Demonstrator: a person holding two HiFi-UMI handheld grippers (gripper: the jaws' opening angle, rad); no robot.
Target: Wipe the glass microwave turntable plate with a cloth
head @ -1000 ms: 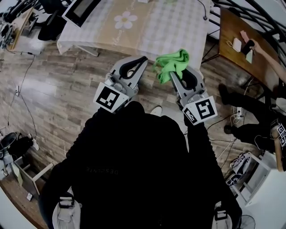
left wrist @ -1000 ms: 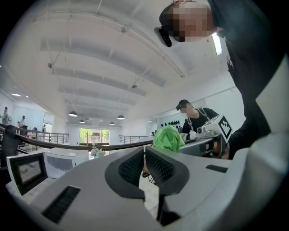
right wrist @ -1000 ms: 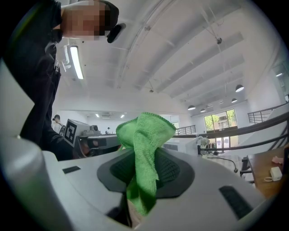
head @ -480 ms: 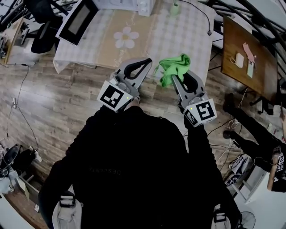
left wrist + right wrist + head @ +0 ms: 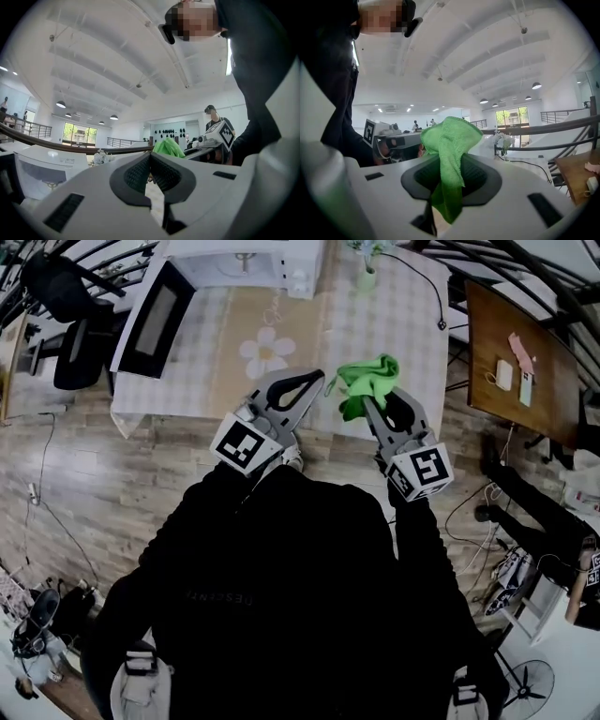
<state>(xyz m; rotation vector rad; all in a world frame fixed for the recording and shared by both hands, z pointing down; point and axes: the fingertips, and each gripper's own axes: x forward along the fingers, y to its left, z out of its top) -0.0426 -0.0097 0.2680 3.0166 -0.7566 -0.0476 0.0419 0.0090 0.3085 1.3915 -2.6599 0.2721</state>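
Observation:
The green cloth (image 5: 366,379) bunches above my right gripper (image 5: 365,403), which is shut on it; in the right gripper view the cloth (image 5: 451,140) stands up between the jaws and hangs down behind them. My left gripper (image 5: 317,381) is shut with nothing in it, its pads (image 5: 140,171) pressed together. Both grippers are raised side by side before the table's near edge. The white microwave (image 5: 248,254) stands at the table's far side with its door (image 5: 150,320) swung open to the left. I cannot make out the glass turntable plate.
The table (image 5: 394,329) has a checked cover with a flower print. A small vase (image 5: 367,277) and a black cable (image 5: 427,282) sit at its far right. A wooden side table (image 5: 516,352) stands to the right, a black chair (image 5: 66,324) to the left.
The table and both grippers have slid closer together in view, and the microwave with its open door has come into sight. Both grippers keep their hold and spacing.

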